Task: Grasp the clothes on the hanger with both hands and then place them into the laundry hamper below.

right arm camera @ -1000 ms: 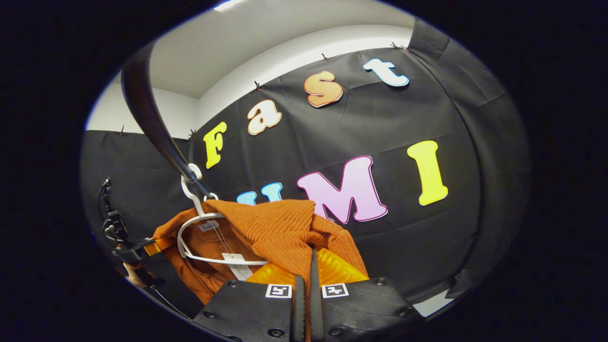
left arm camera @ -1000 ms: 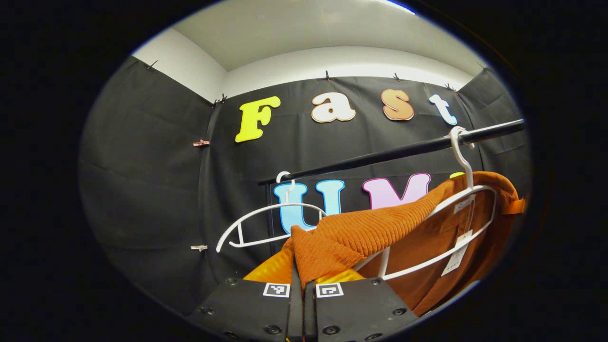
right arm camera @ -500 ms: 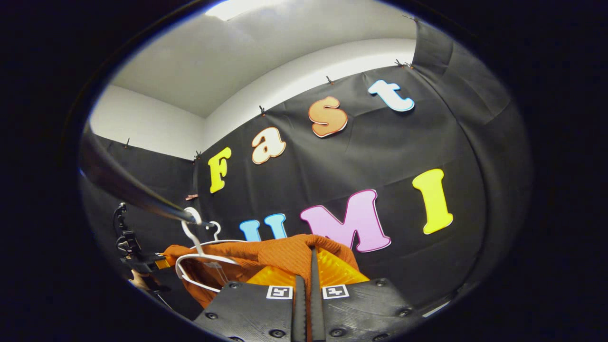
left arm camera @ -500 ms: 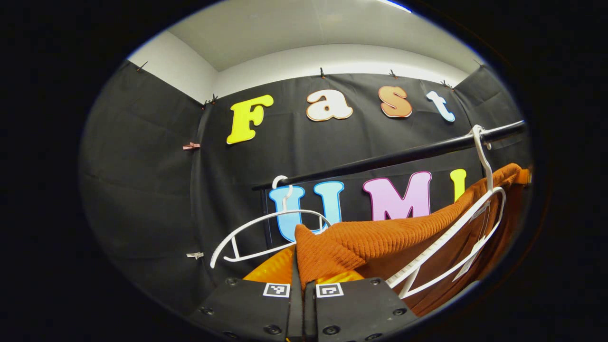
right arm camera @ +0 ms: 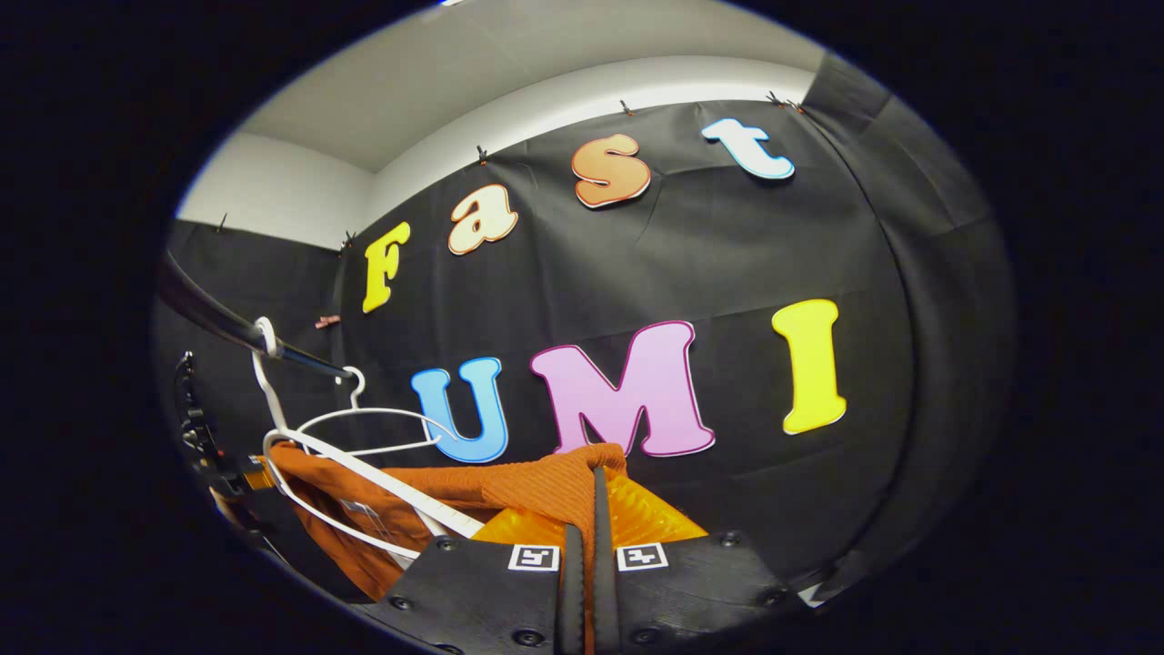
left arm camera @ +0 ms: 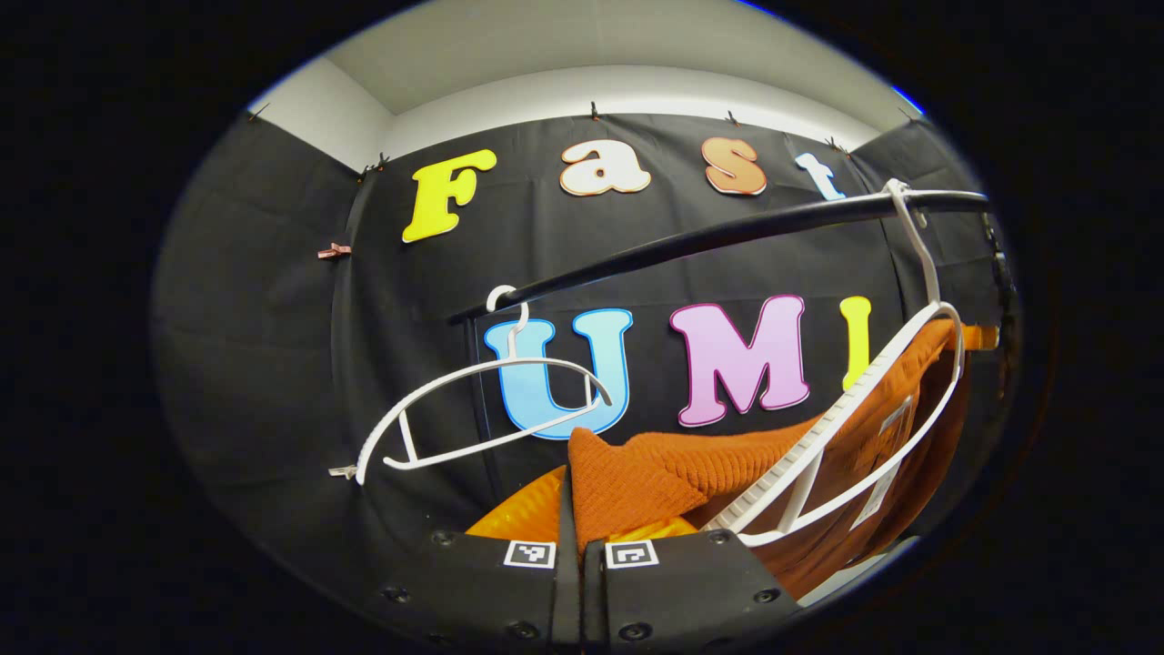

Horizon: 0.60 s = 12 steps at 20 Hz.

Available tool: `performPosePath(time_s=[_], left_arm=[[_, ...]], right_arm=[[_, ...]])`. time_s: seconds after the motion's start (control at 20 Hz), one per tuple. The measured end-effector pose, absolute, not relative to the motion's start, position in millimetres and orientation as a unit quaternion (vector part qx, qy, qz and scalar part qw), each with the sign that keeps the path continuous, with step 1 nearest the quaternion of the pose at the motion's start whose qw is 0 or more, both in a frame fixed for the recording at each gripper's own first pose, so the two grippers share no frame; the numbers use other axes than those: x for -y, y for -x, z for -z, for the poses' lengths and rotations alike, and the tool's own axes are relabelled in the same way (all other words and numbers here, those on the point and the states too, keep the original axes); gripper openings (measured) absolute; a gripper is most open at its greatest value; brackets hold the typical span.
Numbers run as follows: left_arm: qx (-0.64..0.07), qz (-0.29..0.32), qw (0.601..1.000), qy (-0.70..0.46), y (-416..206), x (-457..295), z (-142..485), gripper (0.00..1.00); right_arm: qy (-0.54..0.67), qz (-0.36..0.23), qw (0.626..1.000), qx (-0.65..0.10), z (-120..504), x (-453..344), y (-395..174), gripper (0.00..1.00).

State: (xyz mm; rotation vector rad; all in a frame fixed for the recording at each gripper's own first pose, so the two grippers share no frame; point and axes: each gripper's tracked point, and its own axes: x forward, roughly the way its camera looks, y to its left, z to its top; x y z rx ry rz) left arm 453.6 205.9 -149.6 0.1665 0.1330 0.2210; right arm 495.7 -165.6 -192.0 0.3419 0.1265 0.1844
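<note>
An orange ribbed knit garment (left arm camera: 727, 464) stretches from my left gripper (left arm camera: 582, 532) up to a white hanger (left arm camera: 864, 428) hooked on the black rail (left arm camera: 727, 238). The left gripper is shut on a fold of the knit. In the right gripper view the same orange garment (right arm camera: 546, 482) runs from my right gripper (right arm camera: 591, 532), which is shut on its edge, back to the white hanger (right arm camera: 364, 478). The knit has slid off the hanger's near arm, which now lies bare over the cloth. The other gripper (right arm camera: 223, 468) shows at the far left, too small to judge.
A second, bare white hanger (left arm camera: 482, 414) hangs on the left end of the rail; it also appears as the bare hanger (right arm camera: 368, 428) in the right gripper view. The rail (right arm camera: 227, 323) crosses the upper left there. Paper tags (left arm camera: 878, 496) dangle inside the garment.
Both grippers have pulled the garment down and outward. The knit has slipped off the hanger's shoulder, and the hanger has tilted and swung along the rail. Both stay shut on the cloth.
</note>
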Motion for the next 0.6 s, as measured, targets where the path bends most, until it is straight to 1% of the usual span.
performPosePath(time_s=[0.15,0.25,0.3,0.4,0.45,0.55,0.6], left_arm=[[-0.058,-0.086,0.994,-0.028,-451,-203,151,0.06],[-0.062,-0.063,0.996,-0.002,-452,-199,154,0.05],[-0.072,-0.059,0.996,-0.001,-457,-200,155,0.06],[-0.086,-0.043,0.995,0.003,-468,-203,154,0.04],[-0.086,-0.028,0.996,0.025,-474,-201,150,0.06],[-0.081,-0.01,0.995,0.059,-484,-201,138,0.05],[-0.082,0.0,0.995,0.066,-489,-200,136,0.06]], right_arm=[[-0.239,-0.11,0.962,-0.068,204,166,-492,0.08],[-0.274,-0.109,0.953,-0.074,204,171,-497,0.08],[-0.272,-0.111,0.953,-0.077,204,171,-501,0.08],[-0.249,-0.115,0.958,-0.08,201,171,-514,0.08],[-0.25,-0.117,0.958,-0.082,197,172,-522,0.08],[-0.292,-0.138,0.943,-0.076,185,169,-534,0.08],[-0.317,-0.149,0.934,-0.075,185,168,-538,0.08]])
